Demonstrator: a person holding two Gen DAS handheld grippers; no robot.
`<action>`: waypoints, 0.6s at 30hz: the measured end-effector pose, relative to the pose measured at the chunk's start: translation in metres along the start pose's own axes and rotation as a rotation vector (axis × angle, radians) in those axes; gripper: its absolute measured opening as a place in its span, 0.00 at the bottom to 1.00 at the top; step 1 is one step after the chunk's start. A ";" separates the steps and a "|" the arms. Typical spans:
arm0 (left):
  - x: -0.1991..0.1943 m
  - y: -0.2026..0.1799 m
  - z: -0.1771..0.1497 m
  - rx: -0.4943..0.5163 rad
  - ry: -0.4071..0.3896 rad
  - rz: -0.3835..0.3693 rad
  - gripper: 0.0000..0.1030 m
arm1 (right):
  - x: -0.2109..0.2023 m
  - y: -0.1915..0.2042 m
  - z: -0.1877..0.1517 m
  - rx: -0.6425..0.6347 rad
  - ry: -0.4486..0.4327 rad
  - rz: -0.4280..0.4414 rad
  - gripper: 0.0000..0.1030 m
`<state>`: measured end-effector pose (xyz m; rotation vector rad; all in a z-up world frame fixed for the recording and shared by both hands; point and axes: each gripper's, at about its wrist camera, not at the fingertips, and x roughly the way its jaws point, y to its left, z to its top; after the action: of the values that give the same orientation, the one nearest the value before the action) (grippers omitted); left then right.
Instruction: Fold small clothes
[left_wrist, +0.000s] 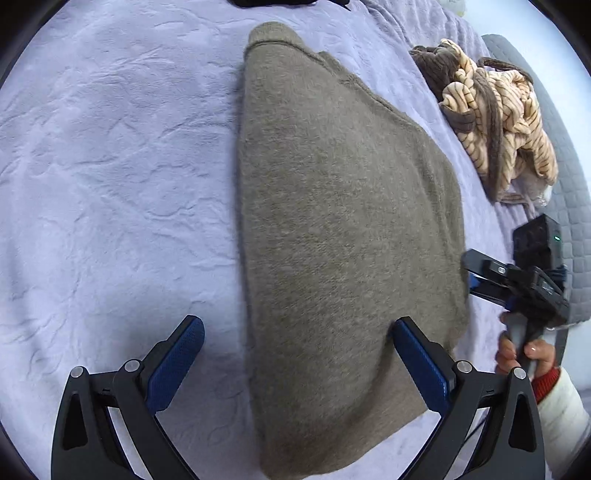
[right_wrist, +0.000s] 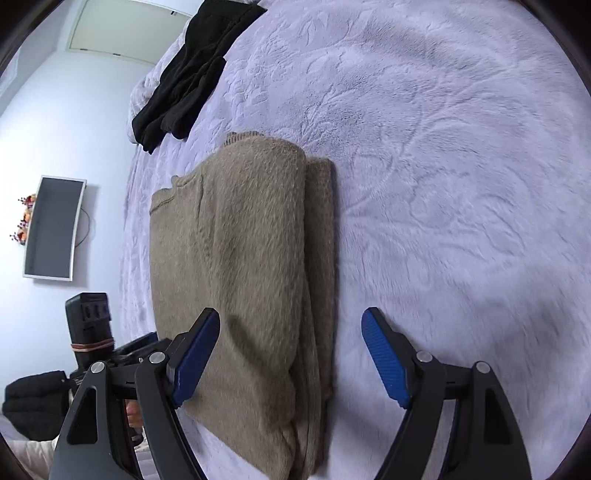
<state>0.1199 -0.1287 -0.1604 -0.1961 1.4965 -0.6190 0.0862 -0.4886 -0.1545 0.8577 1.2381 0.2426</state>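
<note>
While both claws gape empty, the folded taupe sweater (left_wrist: 343, 236) lies flat on the lavender bedspread (left_wrist: 118, 177), left gripper (left_wrist: 295, 358) and right gripper (right_wrist: 291, 354) straddling its near edges.

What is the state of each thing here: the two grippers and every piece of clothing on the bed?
Left gripper: open, holds nothing.
Right gripper: open, holds nothing.
Brown sweater: folded, lying flat on the bedspread.
Striped garment: crumpled, not folded.
Black garment: lying near the bed's edge, looks loosely folded.
</note>
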 end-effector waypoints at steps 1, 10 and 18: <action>0.002 -0.002 0.001 0.008 -0.002 -0.020 1.00 | 0.005 -0.002 0.004 0.002 0.011 0.023 0.79; 0.029 -0.015 0.009 -0.001 0.009 -0.018 0.92 | 0.036 -0.014 0.032 0.073 0.049 0.201 0.78; 0.001 -0.026 -0.003 0.056 -0.077 -0.015 0.46 | 0.018 0.002 0.020 0.088 0.006 0.257 0.32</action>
<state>0.1097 -0.1501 -0.1487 -0.1857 1.4030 -0.6578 0.1109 -0.4849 -0.1649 1.0943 1.1495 0.3985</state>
